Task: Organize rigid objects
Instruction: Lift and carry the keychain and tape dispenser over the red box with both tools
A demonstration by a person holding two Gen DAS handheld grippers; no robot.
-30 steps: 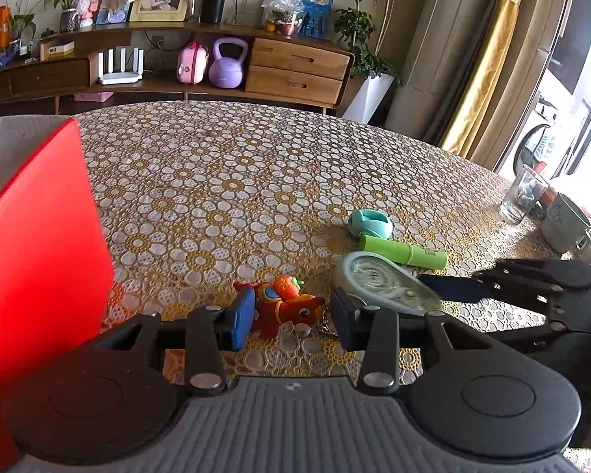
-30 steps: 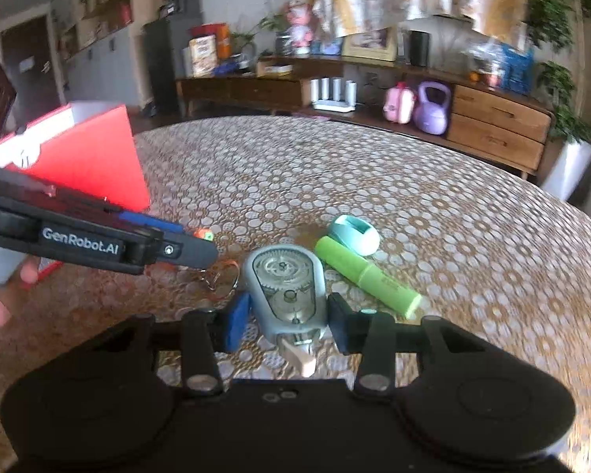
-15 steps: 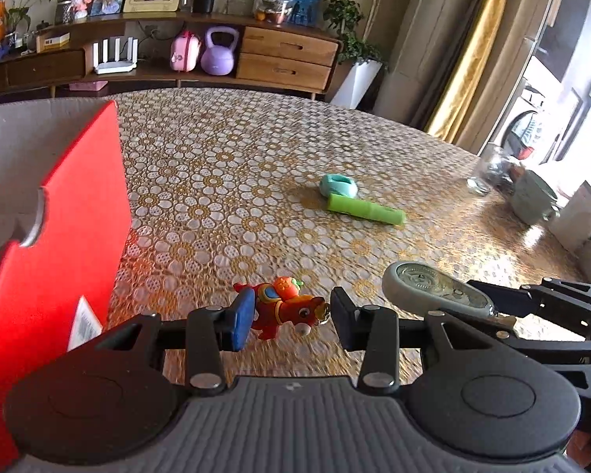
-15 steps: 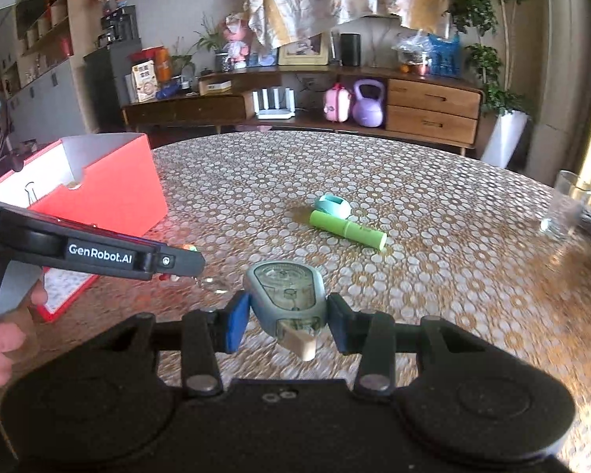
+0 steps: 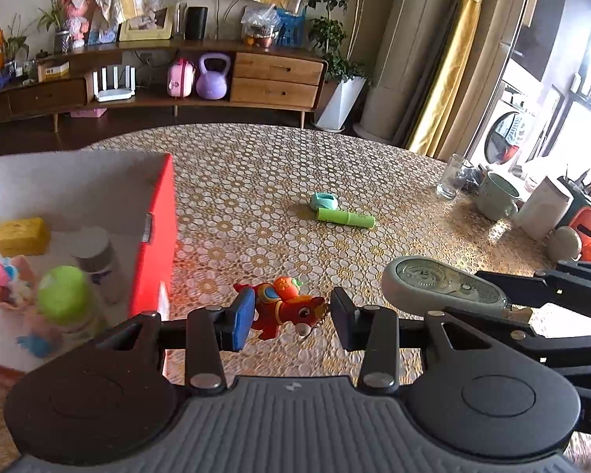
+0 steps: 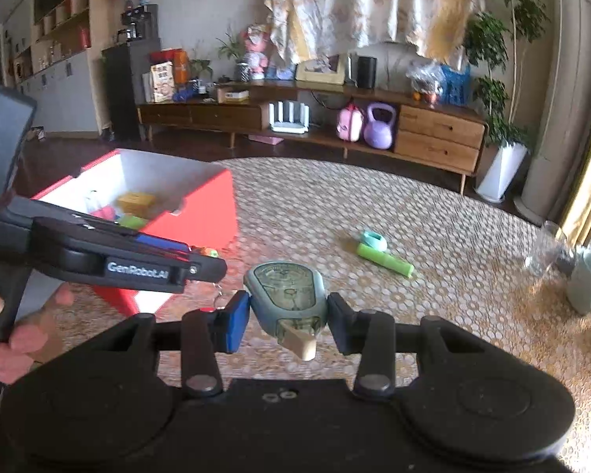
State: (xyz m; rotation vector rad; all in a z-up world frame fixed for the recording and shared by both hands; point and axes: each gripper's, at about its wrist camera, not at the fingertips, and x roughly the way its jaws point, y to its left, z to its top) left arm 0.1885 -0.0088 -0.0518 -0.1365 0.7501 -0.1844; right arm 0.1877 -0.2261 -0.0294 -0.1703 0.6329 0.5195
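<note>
Left wrist: left gripper [image 5: 287,317] clamps horse toy [image 5: 285,307]; box contents blurred lower left.
Right gripper [image 6: 287,317] grips tape dispenser [image 6: 287,295]; hand [image 6: 15,339] cut off.

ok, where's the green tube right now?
The green tube lies mid-table in both wrist views, touching the teal ring behind it, right of the red box and well beyond both grippers' fingers.
</note>
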